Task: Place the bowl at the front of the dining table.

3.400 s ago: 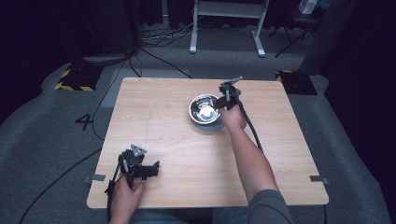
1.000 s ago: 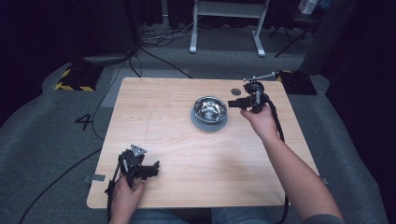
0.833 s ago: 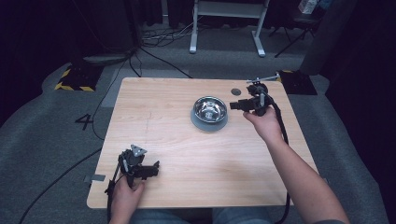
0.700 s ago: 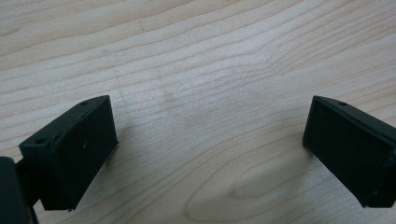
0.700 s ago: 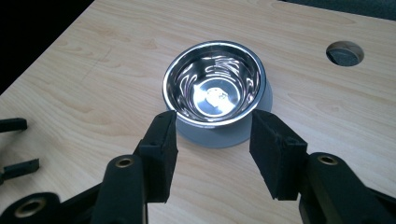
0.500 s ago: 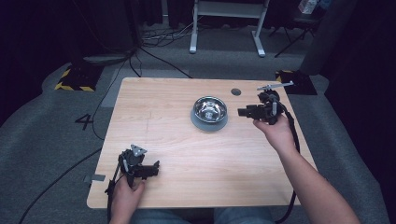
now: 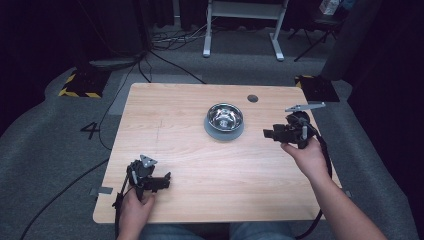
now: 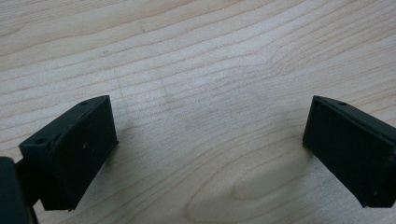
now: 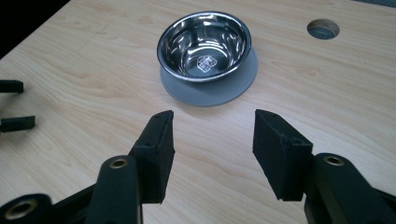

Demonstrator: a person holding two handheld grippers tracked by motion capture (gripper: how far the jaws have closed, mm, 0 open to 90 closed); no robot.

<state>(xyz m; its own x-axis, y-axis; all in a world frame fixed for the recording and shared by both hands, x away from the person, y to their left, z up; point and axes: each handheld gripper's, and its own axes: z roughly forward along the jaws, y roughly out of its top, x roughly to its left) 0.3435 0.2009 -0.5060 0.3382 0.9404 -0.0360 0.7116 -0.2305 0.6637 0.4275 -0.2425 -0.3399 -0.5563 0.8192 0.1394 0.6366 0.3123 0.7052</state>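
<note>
Bowl point(image 7: 224, 120) sits apart beyond the right tongs point(image 7: 268, 133), spread empty; left tongs point(image 7: 166, 180) spread too.

I am seeing the bowl point(image 7: 224, 120) sitting on the table point(image 7: 190, 105), toward its far edge and a little right of centre. The hole point(image 7: 252, 98) is lying behind it to the right. My right gripper point(image 7: 269, 133) is hovering near the right edge, my left gripper point(image 7: 165, 180) resting by the near-left corner.
</note>
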